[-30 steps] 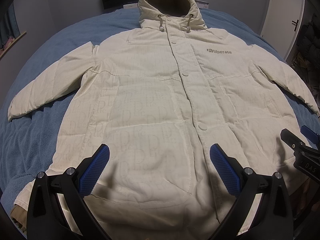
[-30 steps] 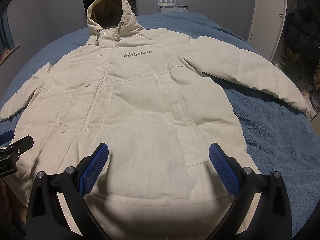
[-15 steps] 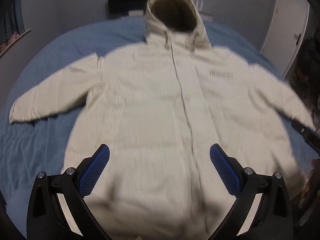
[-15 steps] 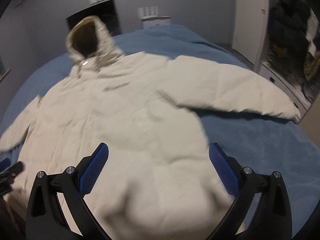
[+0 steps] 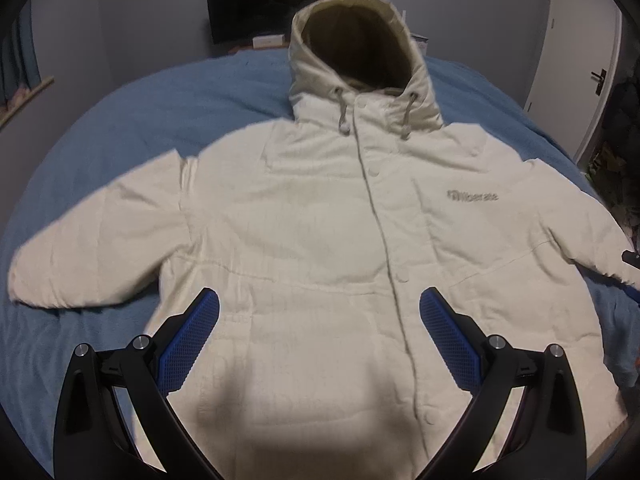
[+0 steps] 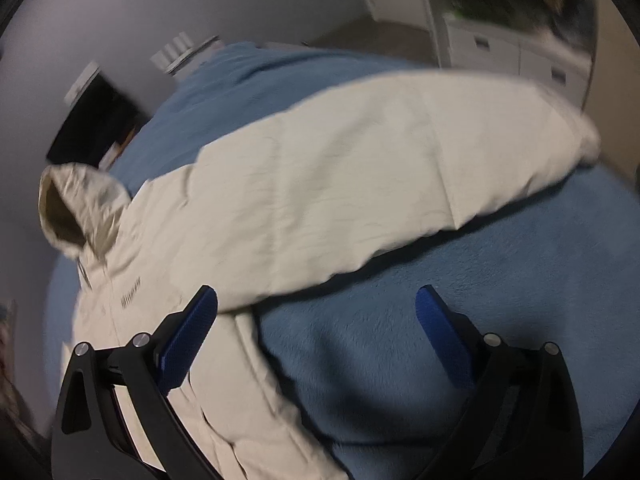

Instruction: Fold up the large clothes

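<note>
A large cream hooded jacket [image 5: 320,232] lies face up and spread flat on a blue blanket [image 5: 168,120], hood [image 5: 352,40] at the far end, both sleeves stretched out. My left gripper [image 5: 320,320] is open and empty above the jacket's lower front. In the right wrist view the jacket's sleeve [image 6: 400,168] runs across the frame, cuff [image 6: 584,140] at the right. My right gripper [image 6: 316,320] is open and empty above the blanket [image 6: 440,300] just below that sleeve, near the armpit.
A dark screen [image 5: 264,4] stands against the far wall behind the hood. A white door [image 5: 576,48] is at the right. White drawers [image 6: 520,52] and clutter stand beyond the bed's right side.
Both grippers moved forward over the jacket. The right one swung to the right and tilted, so it now looks at the right sleeve instead of the jacket's front. Both stay open.
</note>
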A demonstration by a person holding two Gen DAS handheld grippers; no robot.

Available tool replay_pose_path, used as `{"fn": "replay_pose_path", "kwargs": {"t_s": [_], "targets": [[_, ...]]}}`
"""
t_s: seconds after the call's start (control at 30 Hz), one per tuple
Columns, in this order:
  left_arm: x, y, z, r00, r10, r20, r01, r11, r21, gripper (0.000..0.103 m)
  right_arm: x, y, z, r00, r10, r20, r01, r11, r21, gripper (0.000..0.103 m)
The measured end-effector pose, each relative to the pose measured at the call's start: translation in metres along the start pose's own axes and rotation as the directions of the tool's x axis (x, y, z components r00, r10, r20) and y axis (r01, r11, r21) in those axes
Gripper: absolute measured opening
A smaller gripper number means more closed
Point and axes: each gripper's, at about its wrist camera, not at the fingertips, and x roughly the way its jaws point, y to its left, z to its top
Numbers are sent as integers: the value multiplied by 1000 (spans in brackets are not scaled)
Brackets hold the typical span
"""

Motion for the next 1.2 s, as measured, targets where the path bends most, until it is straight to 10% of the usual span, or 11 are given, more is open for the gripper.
{"fn": "replay_pose_path", "kwargs": {"t_s": [0.2,0.53,0.63,0.97,1.2], "targets": [[30,11,-12,996,-25,-83,23,999,-32,97,36,-45,13,999,30,-26,-23,975,220,59],[40,12,-9,998,-19,-64,18,1000,-15,97,5,-142,63,974,-38,225,-79,868,490,50],[42,14,-10,998,8,-59,-9,1000,-20,97,3,-141,62,966,-29,256,-103,868,486,30],[39,30,-7,997,69,-16,-70,995,-65,97,-92,11,57,879,91,468,-89,996,-26,15],[35,30,-5,997,83,-1,-83,995,-47,97,-139,171,-14,836,343,428,-121,877,-466,15]]}}
